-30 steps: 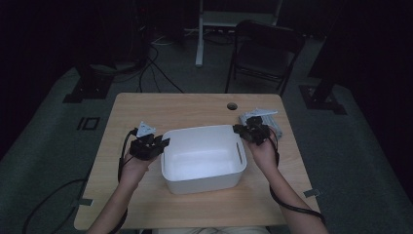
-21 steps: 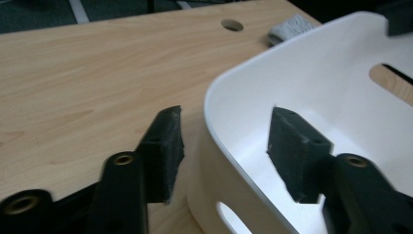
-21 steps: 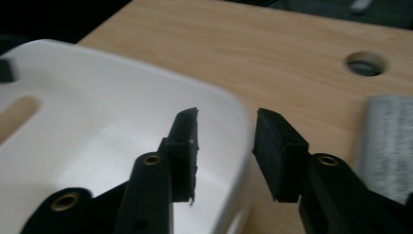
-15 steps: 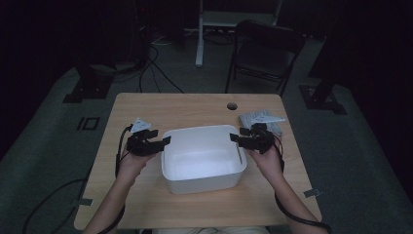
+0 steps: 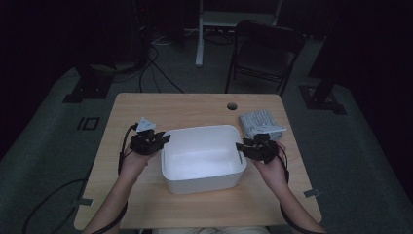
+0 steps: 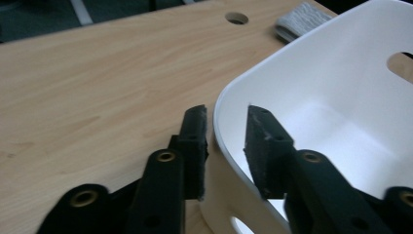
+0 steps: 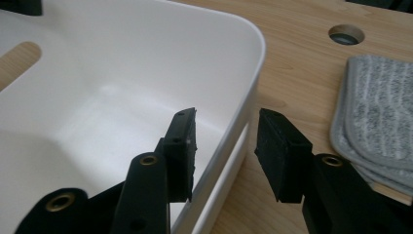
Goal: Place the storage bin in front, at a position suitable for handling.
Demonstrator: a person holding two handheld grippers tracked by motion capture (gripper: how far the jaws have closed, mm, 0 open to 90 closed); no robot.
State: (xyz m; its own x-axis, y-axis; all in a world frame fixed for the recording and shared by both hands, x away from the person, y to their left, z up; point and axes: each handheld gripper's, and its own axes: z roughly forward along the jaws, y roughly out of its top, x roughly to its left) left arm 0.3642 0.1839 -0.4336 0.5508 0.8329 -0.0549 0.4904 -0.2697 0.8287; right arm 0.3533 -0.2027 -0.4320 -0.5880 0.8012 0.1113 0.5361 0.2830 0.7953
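Observation:
A white plastic tub (image 5: 202, 129) with a handle slot in each end wall stands in the middle of the wooden table (image 5: 195, 105). My left gripper (image 5: 164, 139) straddles the rim of the tub's left wall (image 6: 341, 73): one jaw outside, one inside, a small gap still showing at the pads (image 6: 265, 141). My right gripper (image 5: 238, 146) straddles the right wall (image 7: 146, 58) the same way, with clear gaps on both sides. Both pairs of jaws have just been closing around the rim. The tub looks empty.
A folded grey cloth (image 5: 260, 123) lies on the table just beyond my right hand, also in the right gripper view (image 7: 375, 122). A round cable hole (image 5: 232, 106) sits near the table's far edge. A dark chair (image 5: 265, 48) stands behind the table.
My right gripper has slid from the tub's far right corner toward me along its right wall. Both pairs of jaws opened wider, then narrowed around the rim. The left hand stayed put.

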